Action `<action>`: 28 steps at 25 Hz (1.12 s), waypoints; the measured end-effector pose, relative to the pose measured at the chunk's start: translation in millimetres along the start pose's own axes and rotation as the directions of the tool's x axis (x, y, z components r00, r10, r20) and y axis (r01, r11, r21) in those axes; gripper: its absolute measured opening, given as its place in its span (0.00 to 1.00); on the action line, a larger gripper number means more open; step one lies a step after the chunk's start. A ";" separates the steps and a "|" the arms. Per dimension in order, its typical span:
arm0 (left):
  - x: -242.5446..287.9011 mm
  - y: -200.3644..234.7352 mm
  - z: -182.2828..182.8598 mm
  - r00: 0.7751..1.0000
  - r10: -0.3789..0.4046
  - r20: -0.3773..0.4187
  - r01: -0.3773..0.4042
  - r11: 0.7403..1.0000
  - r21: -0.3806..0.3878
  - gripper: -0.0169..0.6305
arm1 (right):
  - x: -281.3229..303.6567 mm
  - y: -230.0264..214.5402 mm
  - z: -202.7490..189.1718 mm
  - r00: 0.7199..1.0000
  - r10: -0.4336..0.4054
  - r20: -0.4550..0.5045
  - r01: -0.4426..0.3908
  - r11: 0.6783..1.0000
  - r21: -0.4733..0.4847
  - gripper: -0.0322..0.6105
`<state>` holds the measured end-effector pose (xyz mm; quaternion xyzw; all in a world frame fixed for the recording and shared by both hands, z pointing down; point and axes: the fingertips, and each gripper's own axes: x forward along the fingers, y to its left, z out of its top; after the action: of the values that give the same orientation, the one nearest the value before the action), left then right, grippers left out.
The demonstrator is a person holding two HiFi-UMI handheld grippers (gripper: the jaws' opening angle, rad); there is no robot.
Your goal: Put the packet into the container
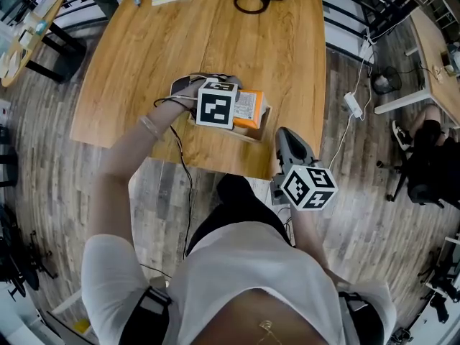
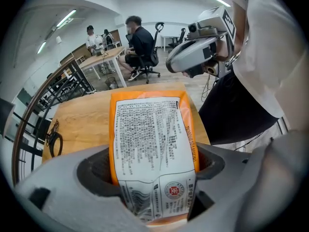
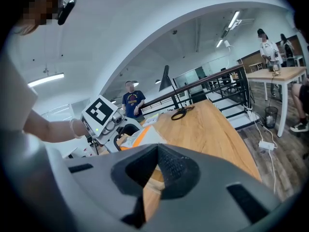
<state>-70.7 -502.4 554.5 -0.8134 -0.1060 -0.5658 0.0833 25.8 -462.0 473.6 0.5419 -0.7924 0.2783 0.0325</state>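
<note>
The orange packet (image 2: 152, 144), its white printed label facing up, sits clamped at one end between the fingers (image 2: 91, 175) of the left gripper (image 2: 154, 180). From the head view it lies over or just inside the shallow, light-coloured container (image 1: 246, 134), which stands close to the near edge of the worktop (image 1: 237, 42). Whether the packet already rests on the container's floor I cannot tell. This looks like the placing step, close to its end. The next move calls for lowering the packet until it lies flat within the walls, then parting the fingers and drawing the left gripper back towards the left without dragging the packet out. The right gripper (image 3: 153, 178) hangs near and to the right, just off the worktop's near edge, its fingers together on nothing.
</note>
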 end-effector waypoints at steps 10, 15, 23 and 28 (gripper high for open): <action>10.2 -1.1 -0.7 0.997 -0.039 -0.061 0.044 0.996 0.076 0.67 | 2.6 -9.6 -3.1 1.000 -0.024 -0.010 0.024 1.000 0.015 0.07; 23.7 -17.3 -6.9 0.988 -0.132 -0.076 0.136 0.990 0.047 0.69 | 2.2 -9.7 -5.0 1.000 -0.029 -0.008 0.029 0.999 0.022 0.07; 8.9 6.2 8.0 0.996 -0.070 -0.048 0.072 0.996 0.043 0.72 | 1.1 -17.5 -3.1 0.999 -0.039 -0.004 0.039 0.999 0.029 0.07; 15.8 0.3 3.5 0.993 -0.104 -0.052 0.106 0.994 0.034 0.72 | 3.4 -15.3 -1.8 0.999 -0.033 -0.004 0.033 0.999 0.030 0.07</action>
<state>-62.2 -500.6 568.1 -0.7907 -0.1568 -0.5875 0.0711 37.3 -468.0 482.5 0.5549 -0.7789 0.2906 0.0303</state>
